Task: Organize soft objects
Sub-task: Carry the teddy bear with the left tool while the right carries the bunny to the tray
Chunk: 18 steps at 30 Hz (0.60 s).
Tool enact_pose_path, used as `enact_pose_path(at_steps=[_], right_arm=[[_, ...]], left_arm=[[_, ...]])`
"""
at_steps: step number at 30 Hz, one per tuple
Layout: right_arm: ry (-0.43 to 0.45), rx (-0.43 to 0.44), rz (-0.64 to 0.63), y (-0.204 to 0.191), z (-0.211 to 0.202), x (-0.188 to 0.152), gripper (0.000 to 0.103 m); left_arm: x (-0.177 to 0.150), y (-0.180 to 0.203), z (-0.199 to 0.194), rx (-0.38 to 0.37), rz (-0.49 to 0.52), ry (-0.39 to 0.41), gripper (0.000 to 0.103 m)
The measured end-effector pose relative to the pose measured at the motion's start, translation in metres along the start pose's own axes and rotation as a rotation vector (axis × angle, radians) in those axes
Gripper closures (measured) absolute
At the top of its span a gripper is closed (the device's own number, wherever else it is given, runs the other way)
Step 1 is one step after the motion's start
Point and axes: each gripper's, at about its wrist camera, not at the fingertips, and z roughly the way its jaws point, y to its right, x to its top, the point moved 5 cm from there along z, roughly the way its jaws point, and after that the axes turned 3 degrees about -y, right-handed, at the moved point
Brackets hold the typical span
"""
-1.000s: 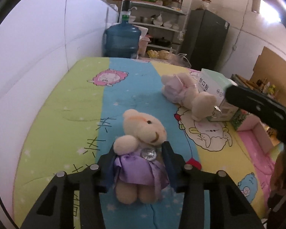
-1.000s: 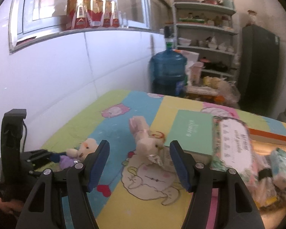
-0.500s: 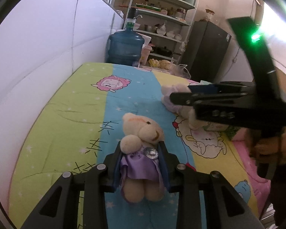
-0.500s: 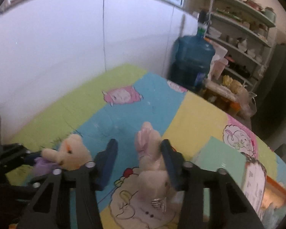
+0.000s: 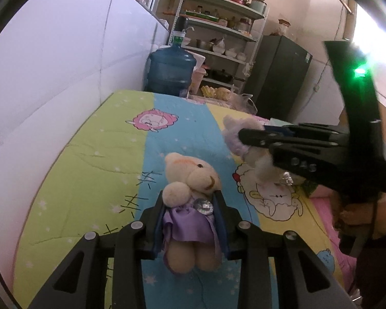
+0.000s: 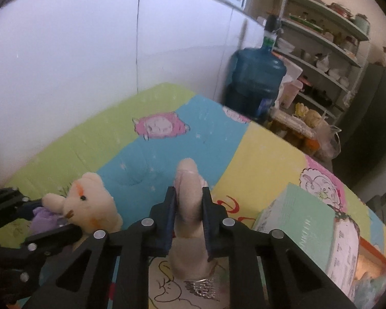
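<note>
A cream teddy bear in a purple dress (image 5: pixel 190 206) lies on the colourful cartoon bedsheet (image 5: pixel 90 170). My left gripper (image 5: pixel 190 200) is shut on its body, with the head sticking out past the fingertips. The bear also shows at the lower left of the right wrist view (image 6: pixel 87 206). A pale pink plush toy (image 6: pixel 189 206) sits between the jaws of my right gripper (image 6: pixel 189 193), which is shut on it. In the left wrist view the same plush (image 5: pixel 247 139) is partly hidden behind the right gripper's black body (image 5: pixel 308 154).
A mint-green box (image 6: pixel 303 219) stands on the bed to the right of the plush. A blue water jug (image 5: pixel 171 70) and a shelf rack (image 5: pixel 218 38) stand beyond the bed's far end. A white wall (image 5: pixel 64 77) runs along the left.
My right gripper came down over the pink plush and shut on it. My left gripper closed tighter on the teddy bear's body.
</note>
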Motion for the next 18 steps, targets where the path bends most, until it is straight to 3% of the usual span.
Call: enact_pose_path(at_steps=[10, 18], right_arm=[[0.151, 0.031, 0.058, -0.010, -0.068, 0.007, 0.086], [0.231, 0.026, 0.090, -0.013, -0.116, -0.003, 0.086]], left_arm=[[0.009, 0.007, -0.042, 0.037, -0.013, 0.107, 0.069], [0.010, 0.024, -0.063, 0.049, 0.009, 0.137, 0.069]])
